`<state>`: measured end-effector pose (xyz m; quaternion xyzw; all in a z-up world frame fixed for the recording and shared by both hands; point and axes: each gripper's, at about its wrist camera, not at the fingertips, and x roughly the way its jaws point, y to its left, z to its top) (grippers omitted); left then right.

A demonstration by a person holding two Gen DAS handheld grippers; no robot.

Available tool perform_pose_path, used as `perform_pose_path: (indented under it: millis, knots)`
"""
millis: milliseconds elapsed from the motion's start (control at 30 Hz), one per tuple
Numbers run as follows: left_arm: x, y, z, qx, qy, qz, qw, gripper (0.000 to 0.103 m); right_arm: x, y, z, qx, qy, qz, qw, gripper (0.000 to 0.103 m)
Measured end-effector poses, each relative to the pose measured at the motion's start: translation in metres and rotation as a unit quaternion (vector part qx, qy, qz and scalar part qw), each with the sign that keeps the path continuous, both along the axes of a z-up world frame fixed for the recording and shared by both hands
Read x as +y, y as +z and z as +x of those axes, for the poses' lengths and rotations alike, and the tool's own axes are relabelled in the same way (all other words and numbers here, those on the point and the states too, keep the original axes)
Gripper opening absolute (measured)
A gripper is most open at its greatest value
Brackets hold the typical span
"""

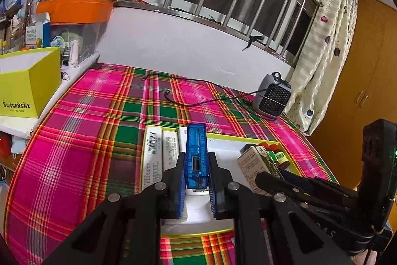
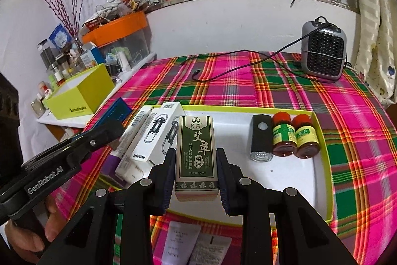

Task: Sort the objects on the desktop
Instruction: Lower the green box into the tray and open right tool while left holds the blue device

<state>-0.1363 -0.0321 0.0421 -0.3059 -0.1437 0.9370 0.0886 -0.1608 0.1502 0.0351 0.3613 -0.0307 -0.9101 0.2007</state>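
My left gripper (image 1: 197, 163) is shut on a translucent blue case (image 1: 196, 145), held on edge above the white tray with a yellow-green rim (image 1: 238, 137). In the right wrist view, my right gripper (image 2: 196, 155) is shut on a green essential-oil box (image 2: 196, 148) over the same tray (image 2: 320, 140). White boxes (image 2: 156, 135) lie in the tray's left part. A black torch-like item (image 2: 260, 135) and two red-capped bottles (image 2: 294, 138) lie at its right. The left gripper (image 2: 109, 131) with the blue case (image 2: 117, 113) shows at the left, beside the white boxes.
A grey fan heater (image 2: 322, 51) with a black cable (image 2: 238, 66) stands at the back right of the plaid cloth. A yellow-green box (image 2: 82, 96) and a cluttered shelf are at the left. Two tubes (image 2: 183, 240) lie in front of the tray. A hand (image 2: 49, 222) holds the left gripper.
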Motion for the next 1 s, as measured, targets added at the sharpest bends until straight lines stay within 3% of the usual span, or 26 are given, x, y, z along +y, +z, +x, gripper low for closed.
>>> perform_pose_path:
  millis: [1000]
  knots:
    - [-0.023, -0.004, 0.001, 0.000, 0.031, 0.012, 0.9995, 0.016, -0.028, -0.028, -0.077, -0.084, -0.036, -0.038, 0.995, 0.033]
